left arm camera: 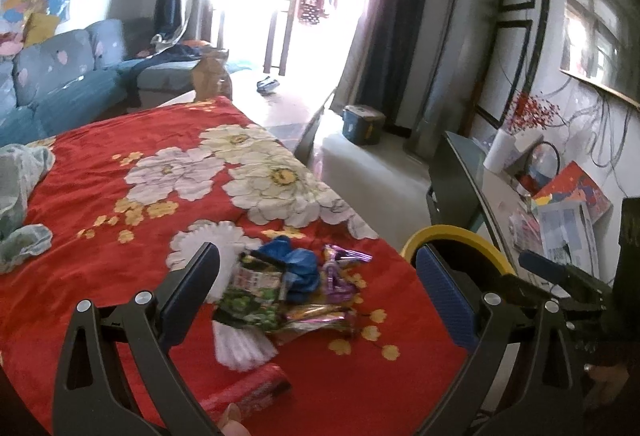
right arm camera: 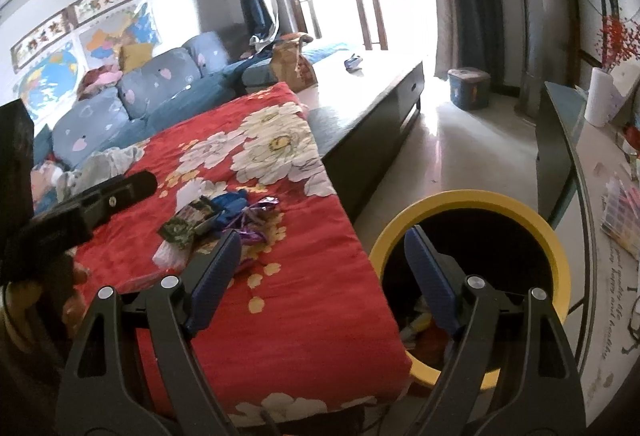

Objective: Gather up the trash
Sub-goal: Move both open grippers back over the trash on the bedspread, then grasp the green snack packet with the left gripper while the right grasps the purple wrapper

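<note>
Left gripper (left arm camera: 320,284): jaws spread wide, nothing between the pads, held above the red blanket (left arm camera: 120,236) with the trash pile framed in the gap.

Right gripper (right arm camera: 324,260): jaws likewise wide apart, empty. One finger sits over the blanket's edge, the other over the mouth of the bin (right arm camera: 472,203).

Trash pile (left arm camera: 288,292): a loose cluster on the red flowered blanket, near the edge facing the bin. Contents as far as can be told:
- green printed snack wrapper (left arm camera: 252,304), crumpled
- blue crumpled piece (left arm camera: 300,268), material unclear
- purple shiny wrapper (left arm camera: 340,272)
- gold foil wrapper (left arm camera: 320,316), lying flat beside the green one
- white ribbed paper (left arm camera: 240,348), partly under the green wrapper

The pieces touch or overlap one another.

Red packet (left arm camera: 248,392): lies apart from the pile, closer to the left camera; blurred, hard to read.

Bin: round, yellow rim, dark inside, standing on the floor just beside the blanket's edge. In the right wrist view some coloured scraps show at its bottom; blurred.

Other notes: pale green cloth (left arm camera: 20,195) bunched at the far side of the blanket. Blue sofa (right arm camera: 140,103) beyond. Bright glass door at the back. Side table (right arm camera: 612,236) on the bin's other side, with a white paper roll (right arm camera: 602,99).
</note>
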A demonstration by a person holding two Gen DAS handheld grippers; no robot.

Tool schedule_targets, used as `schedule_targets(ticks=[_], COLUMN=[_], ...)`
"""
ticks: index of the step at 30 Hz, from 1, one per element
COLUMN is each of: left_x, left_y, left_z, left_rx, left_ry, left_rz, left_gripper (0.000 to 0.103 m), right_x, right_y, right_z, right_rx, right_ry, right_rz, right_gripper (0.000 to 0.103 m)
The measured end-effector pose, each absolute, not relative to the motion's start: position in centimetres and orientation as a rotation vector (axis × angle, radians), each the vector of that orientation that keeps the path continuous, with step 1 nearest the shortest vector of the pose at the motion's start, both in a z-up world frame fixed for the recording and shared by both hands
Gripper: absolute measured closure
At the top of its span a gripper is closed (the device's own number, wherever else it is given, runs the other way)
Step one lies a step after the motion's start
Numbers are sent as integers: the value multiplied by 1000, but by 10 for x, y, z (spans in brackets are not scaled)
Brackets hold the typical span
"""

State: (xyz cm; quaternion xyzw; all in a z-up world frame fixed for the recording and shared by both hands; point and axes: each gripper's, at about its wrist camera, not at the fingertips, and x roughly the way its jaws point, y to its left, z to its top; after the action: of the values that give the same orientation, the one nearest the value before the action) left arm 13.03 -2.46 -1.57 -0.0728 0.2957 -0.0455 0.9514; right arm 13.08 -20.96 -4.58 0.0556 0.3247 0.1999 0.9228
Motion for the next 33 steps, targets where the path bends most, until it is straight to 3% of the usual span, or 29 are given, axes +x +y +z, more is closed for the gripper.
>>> schedule_targets(ticks=[30,33], left_x=[134,136], left_y=[79,80], left_z=[-41,-49], left_rx=[-310,-328], left_ry=[659,685], left_rz=[59,33], left_gripper=[9,22], right_x=[137,141], right_y=[-127,-121], right_z=[-76,-83], right_rx=[-23,-44], right_ry=[758,771], right_rz=[563,569], right_gripper=[30,32])
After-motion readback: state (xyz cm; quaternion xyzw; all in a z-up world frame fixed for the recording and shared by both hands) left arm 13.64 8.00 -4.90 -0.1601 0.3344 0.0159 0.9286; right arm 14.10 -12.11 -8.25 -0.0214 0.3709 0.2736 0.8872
